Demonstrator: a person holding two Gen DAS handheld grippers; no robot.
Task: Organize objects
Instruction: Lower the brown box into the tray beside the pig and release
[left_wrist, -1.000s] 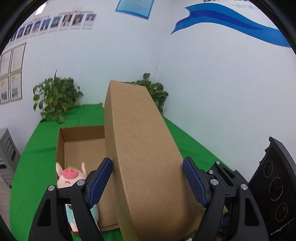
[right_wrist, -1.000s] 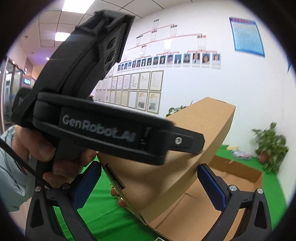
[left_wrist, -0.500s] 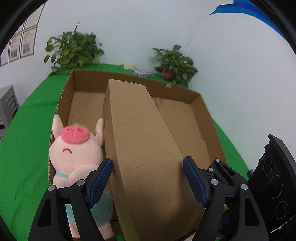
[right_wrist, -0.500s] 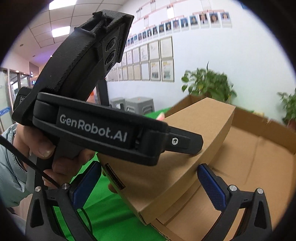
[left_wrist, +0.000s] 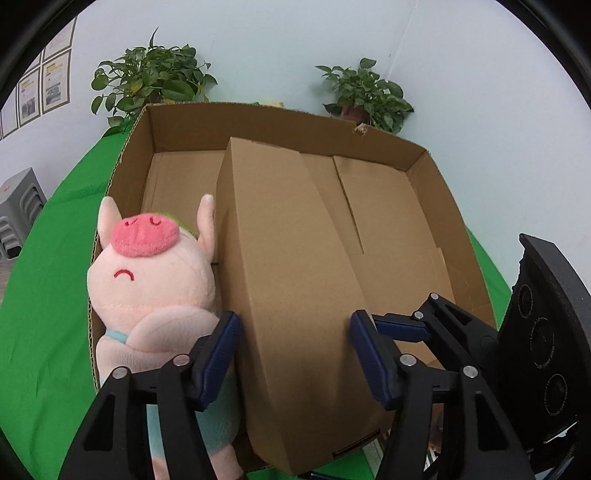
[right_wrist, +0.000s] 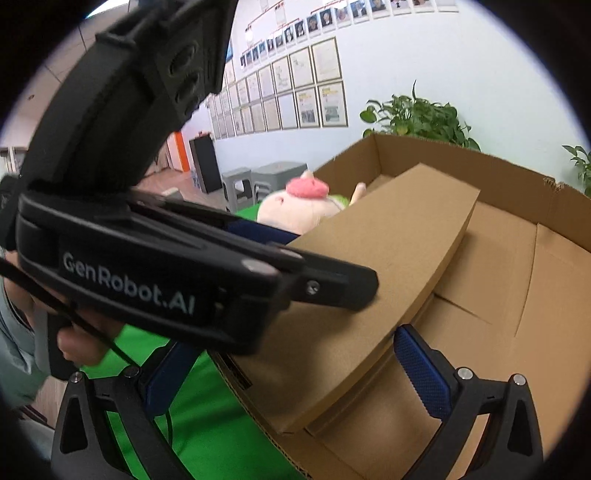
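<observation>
A long closed cardboard box (left_wrist: 291, 288) lies inside a big open cardboard carton (left_wrist: 424, 162), next to a pink pig plush (left_wrist: 151, 280) at the carton's left side. My left gripper (left_wrist: 295, 354) is shut on the near end of the long box, blue pads on both its sides. In the right wrist view the long box (right_wrist: 369, 273) sits low in the carton (right_wrist: 498, 295), with the left gripper's black body across it. My right gripper (right_wrist: 295, 373) stands wide around the box's near end; contact is unclear.
Green cloth (left_wrist: 40, 332) covers the table under the carton. Two potted plants (left_wrist: 147, 81) stand behind the carton by the wall. Grey stools (right_wrist: 258, 177) stand beyond the table's left edge.
The long box has come down from tilted up above the carton to low inside it, beside the pig plush. Both grippers came down with it.
</observation>
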